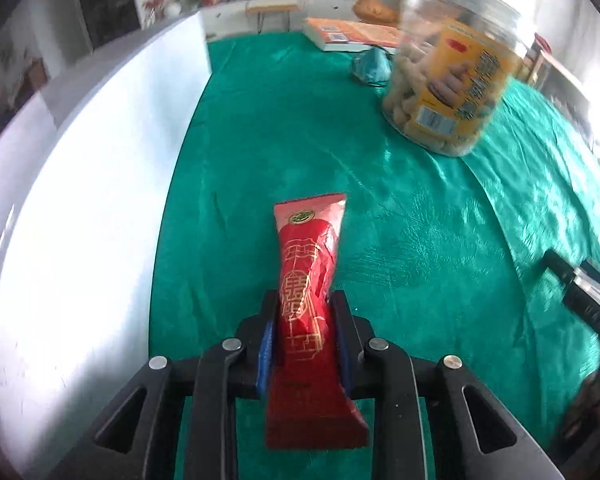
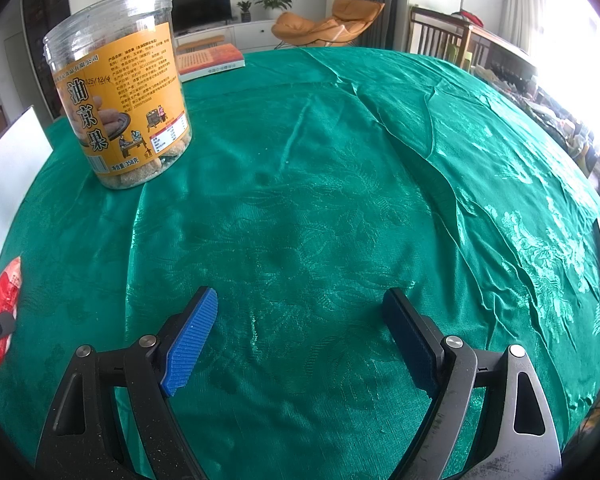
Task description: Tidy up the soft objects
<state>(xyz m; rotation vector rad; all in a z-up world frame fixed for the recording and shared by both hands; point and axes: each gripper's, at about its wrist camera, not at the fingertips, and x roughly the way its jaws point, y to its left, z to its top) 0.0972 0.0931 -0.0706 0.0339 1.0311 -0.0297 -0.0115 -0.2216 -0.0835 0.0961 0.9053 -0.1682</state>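
Note:
My left gripper (image 1: 305,300) is shut on a long red snack packet (image 1: 309,280) with gold print, held lengthwise between the blue pads above the green tablecloth (image 1: 300,140). The packet's far end sticks out past the fingertips. The same packet shows at the far left edge of the right wrist view (image 2: 2,304). My right gripper (image 2: 300,300) is open and empty, its fingers spread wide low over the cloth. Its black body shows at the right edge of the left wrist view (image 1: 588,300).
A clear plastic jar (image 1: 456,68) of snacks with a yellow label stands at the back; it also shows in the right wrist view (image 2: 120,96). A book (image 1: 352,34) lies behind it. A white box wall (image 1: 92,200) runs along the left. A small teal bundle (image 1: 372,66) lies by the jar.

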